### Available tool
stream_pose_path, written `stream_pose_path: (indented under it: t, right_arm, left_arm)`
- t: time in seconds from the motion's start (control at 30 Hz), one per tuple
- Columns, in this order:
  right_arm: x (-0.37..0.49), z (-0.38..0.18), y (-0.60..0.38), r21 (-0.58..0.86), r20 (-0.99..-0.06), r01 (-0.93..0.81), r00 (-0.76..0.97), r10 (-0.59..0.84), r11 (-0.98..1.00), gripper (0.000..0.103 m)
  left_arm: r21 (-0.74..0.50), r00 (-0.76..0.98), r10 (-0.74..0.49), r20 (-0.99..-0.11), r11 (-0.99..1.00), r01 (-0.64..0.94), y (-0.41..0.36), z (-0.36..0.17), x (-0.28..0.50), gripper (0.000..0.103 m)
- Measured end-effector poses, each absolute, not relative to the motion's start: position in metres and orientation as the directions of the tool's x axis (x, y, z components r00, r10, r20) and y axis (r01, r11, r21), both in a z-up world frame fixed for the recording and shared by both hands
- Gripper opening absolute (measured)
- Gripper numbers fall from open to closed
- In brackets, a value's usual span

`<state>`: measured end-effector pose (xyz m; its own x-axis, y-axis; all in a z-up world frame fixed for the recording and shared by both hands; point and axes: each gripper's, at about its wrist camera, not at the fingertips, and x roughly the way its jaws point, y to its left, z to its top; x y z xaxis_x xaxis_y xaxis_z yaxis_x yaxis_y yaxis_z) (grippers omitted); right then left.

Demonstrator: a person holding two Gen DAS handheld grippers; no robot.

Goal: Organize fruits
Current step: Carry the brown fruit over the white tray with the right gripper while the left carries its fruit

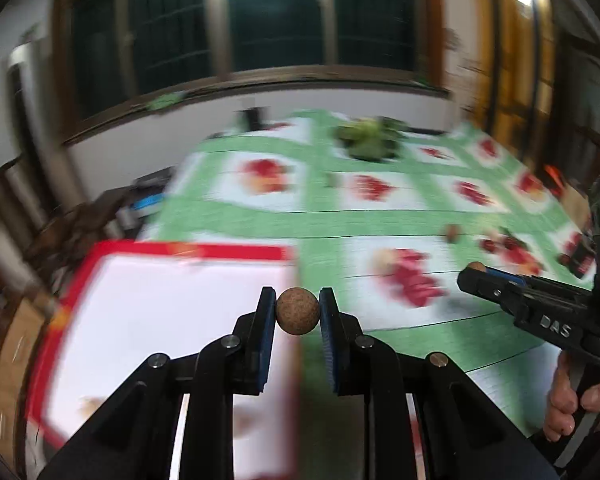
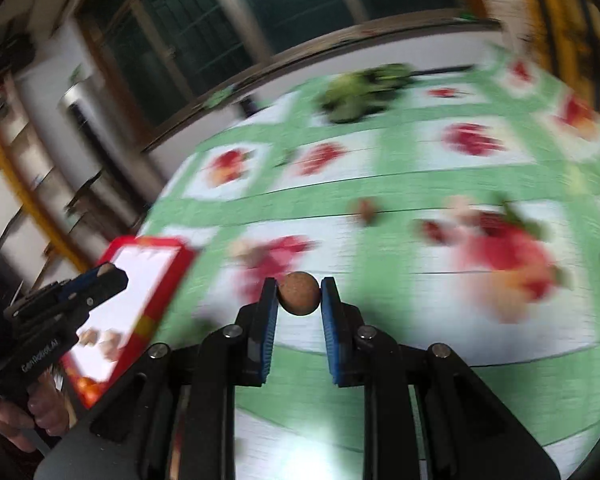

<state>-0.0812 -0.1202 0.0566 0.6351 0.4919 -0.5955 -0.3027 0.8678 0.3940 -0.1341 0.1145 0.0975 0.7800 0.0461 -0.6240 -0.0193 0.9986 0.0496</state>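
Observation:
My left gripper (image 1: 298,312) is shut on a small round brown fruit (image 1: 298,317), hanging over the right edge of a white tray with a red rim (image 1: 180,250). My right gripper (image 2: 299,298) is shut on a second brown fruit (image 2: 299,300) above the tablecloth. From the left wrist, the right gripper (image 1: 476,272) comes in from the right with its brown fruit (image 1: 477,266) at the tips. The left gripper (image 2: 108,276) shows over the tray's rim (image 2: 152,312). Loose brown fruit (image 1: 452,234) and red fruits (image 1: 500,244) lie further back.
A green-and-white tablecloth (image 1: 380,220) printed with red fruit covers the table. A leafy green bunch (image 1: 370,138) lies near the far edge. Pale fruit pieces (image 2: 100,340) lie in the tray. A hand (image 1: 560,408) grips the right tool. Windows and a wall stand behind.

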Motion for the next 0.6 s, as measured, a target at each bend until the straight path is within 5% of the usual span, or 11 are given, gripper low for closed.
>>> stream_pose_path:
  t: [0.23,0.6]
  right_arm:
    - [-0.103,0.073,0.016,0.366,-0.578,-0.544,0.503,0.642,0.755,0.023]
    - [-0.128,0.037,0.111,0.299,-0.675,-0.652,0.372,0.637,0.697,0.024]
  left_arm:
    - [0.028,0.750,0.196,-0.631,0.973,-0.230,0.210,0.086,-0.162,0.020]
    - [0.011,0.706,0.194,-0.681,0.967,-0.256,0.235,0.052,-0.168,0.021]
